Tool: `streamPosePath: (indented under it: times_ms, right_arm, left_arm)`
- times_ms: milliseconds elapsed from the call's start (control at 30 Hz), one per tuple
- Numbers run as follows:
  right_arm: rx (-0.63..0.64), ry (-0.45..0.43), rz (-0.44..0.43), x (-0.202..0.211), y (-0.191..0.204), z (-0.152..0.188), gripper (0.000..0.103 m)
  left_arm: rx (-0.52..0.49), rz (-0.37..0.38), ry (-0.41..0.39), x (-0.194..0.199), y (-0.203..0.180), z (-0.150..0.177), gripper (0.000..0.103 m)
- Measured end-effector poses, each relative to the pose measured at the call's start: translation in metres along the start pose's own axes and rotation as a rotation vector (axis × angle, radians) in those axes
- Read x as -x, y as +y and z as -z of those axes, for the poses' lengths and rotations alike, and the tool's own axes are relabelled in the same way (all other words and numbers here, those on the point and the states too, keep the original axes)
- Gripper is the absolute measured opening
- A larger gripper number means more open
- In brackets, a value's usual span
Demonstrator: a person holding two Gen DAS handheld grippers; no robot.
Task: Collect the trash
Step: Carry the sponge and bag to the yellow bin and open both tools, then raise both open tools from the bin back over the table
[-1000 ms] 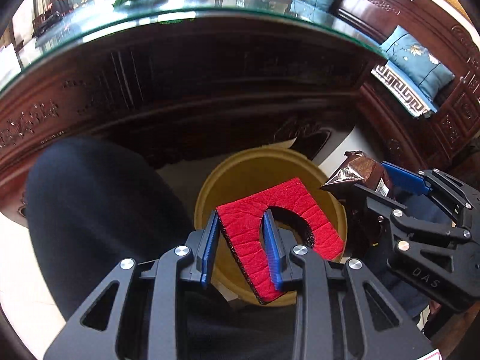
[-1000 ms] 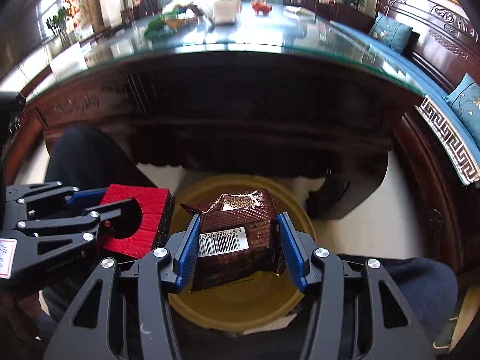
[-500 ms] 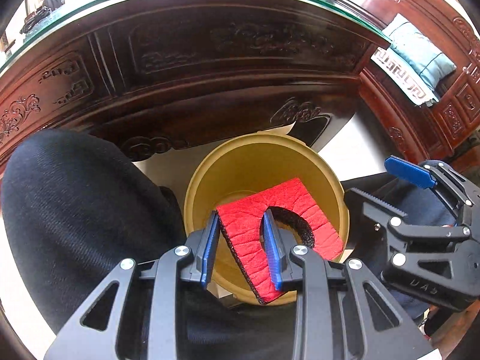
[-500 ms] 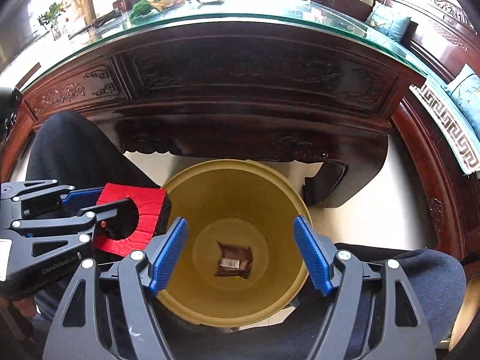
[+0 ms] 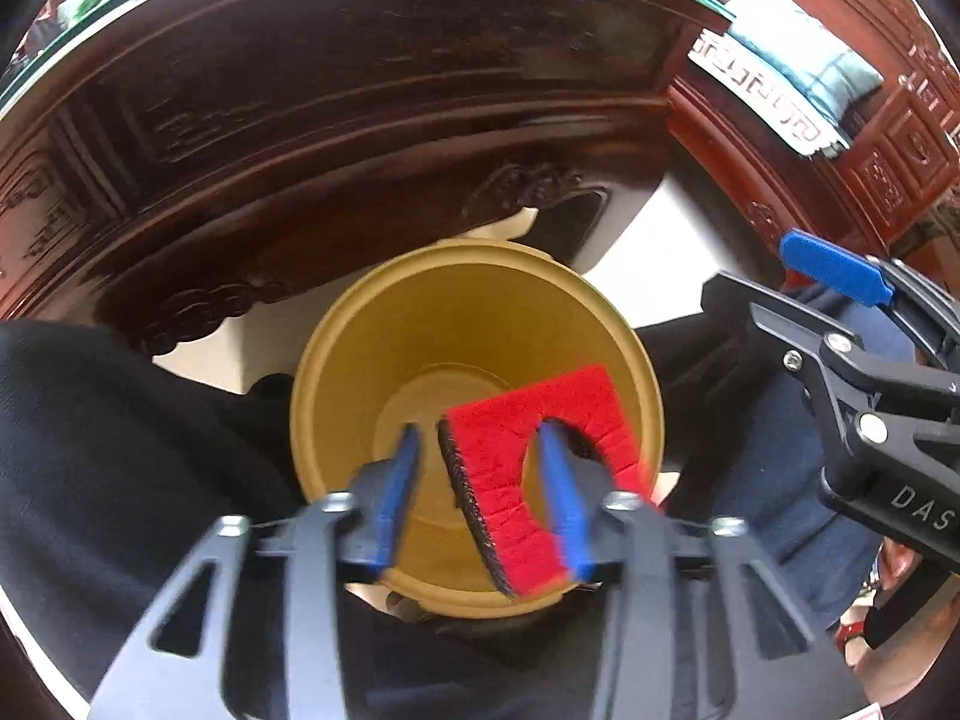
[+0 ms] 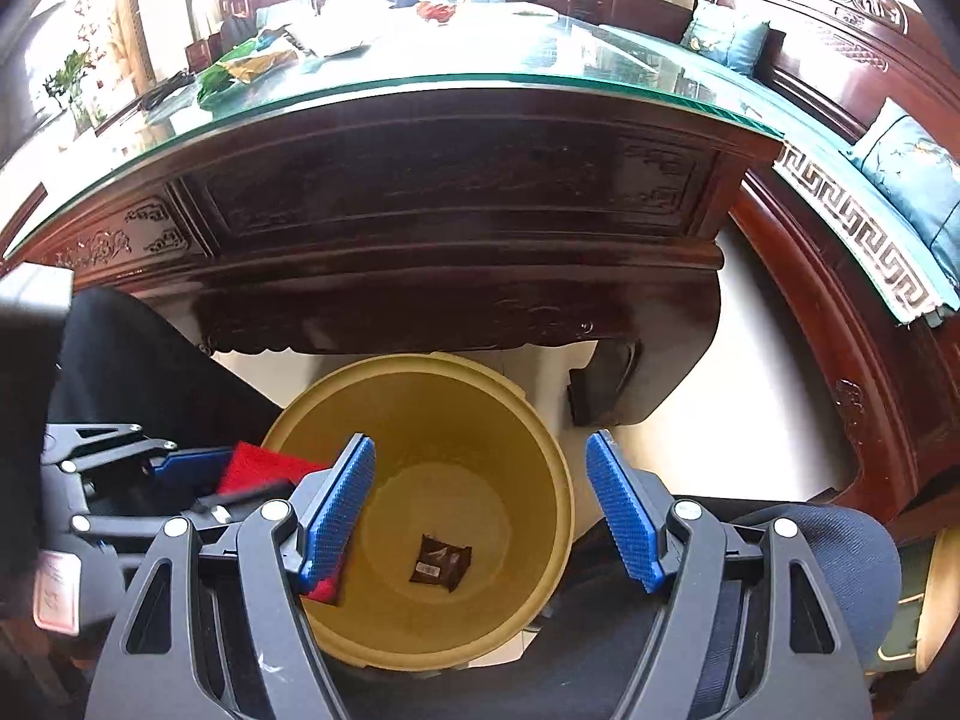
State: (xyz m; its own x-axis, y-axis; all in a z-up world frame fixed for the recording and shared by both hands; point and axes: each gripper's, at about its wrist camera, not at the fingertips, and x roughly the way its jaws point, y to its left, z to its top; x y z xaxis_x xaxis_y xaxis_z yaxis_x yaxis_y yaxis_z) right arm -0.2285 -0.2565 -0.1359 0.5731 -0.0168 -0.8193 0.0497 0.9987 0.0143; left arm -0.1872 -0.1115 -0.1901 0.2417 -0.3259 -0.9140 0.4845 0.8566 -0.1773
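A yellow bin [image 5: 336, 372] stands on the floor between a seated person's legs. My left gripper [image 5: 480, 438] hangs over the bin's mouth and its jaws are opening. A red foam piece [image 5: 510, 468] with a round cutout sits loose between them: the left pad stands clear of its edge and the right finger [image 5: 561, 498] pokes through the cutout. My right gripper [image 6: 480, 444] is open and empty above the bin [image 6: 540, 438]. A brown snack wrapper [image 6: 440, 561] lies on the bin's bottom. The red foam piece [image 6: 258, 468] shows at the left of the right wrist view.
A carved dark wood table with a glass top [image 6: 456, 180] rises just behind the bin. Green wrappers [image 6: 240, 69] lie on it. The person's dark trouser legs [image 5: 120, 450] flank the bin. A wooden bench with blue cushions [image 6: 900, 168] runs along the right.
The right gripper opened and the brown wrapper fell into the bin. The left jaws parted from the red foam piece. Both grippers moved further over the bin.
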Motion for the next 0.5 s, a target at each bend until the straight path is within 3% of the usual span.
streamPosePath:
  times_ms: [67,367,500]
  right_arm:
    - [-0.002,0.0,-0.005,0.0,-0.002,-0.001,0.071]
    - [0.042,-0.017,-0.039,-0.001,0.008,-0.003,0.071]
    - [0.013,-0.006,-0.04,-0.001,0.01,-0.008,0.089]
  left_arm:
    - [-0.024,-0.006,-0.006,0.0,-0.007,-0.001,0.06]
    - [-0.03,-0.035,-0.029,0.009,-0.007,-0.003,0.06]
    - [-0.008,-0.073,-0.065,0.018,0.001,-0.007,0.065]
